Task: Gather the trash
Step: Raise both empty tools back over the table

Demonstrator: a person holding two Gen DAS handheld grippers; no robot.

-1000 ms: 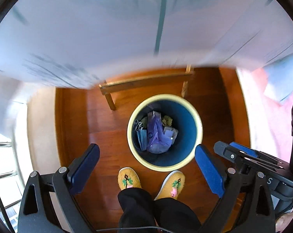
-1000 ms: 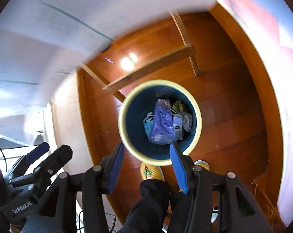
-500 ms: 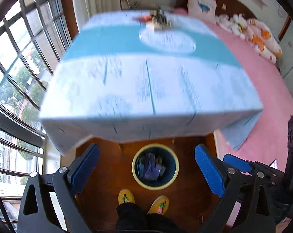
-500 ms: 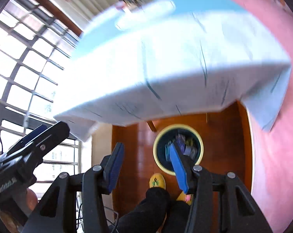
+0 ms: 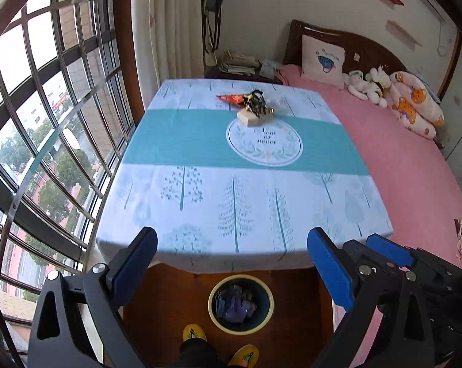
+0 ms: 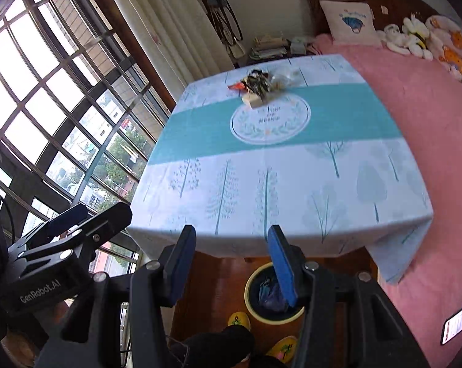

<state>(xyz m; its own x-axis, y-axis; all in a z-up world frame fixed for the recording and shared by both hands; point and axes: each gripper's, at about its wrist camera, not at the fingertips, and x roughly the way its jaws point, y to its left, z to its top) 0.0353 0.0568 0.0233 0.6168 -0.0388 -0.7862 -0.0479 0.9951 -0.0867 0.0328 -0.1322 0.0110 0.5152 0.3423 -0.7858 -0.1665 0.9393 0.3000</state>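
Both claws are seen empty and held above the near edge of the worktop (image 5: pixel 231 202), which is covered by a tree-print cloth. The left claw (image 5: pixel 231 263) stands wide open with nothing between its pads. The right claw (image 6: pixel 231 260) is partly open, likewise with nothing between its pads.

The step in hand is judged to be the approach for a fresh pick: no trash is carried, and both claws are pointed across the worktop toward the trash pile (image 5: pixel 252 104). The pile lies at the far side of the worktop, just beyond the round emblem printed on the cloth and well apart from both claws.

In the pile are counted one red wrapper (image 5: pixel 232 98), one dark crumpled wrapper (image 5: pixel 255 102) and one pale block (image 5: pixel 250 119); a clear crumpled piece to the right of these is suspected, but it cannot be confirmed. One bin (image 5: pixel 240 303) is counted, standing on the floor below the worktop's near edge and already holding refuse.

The next move is judged to call for a long reach over the worktop to the pile, a claw being closed on a single item, and the item then being carried back and released over the bin.
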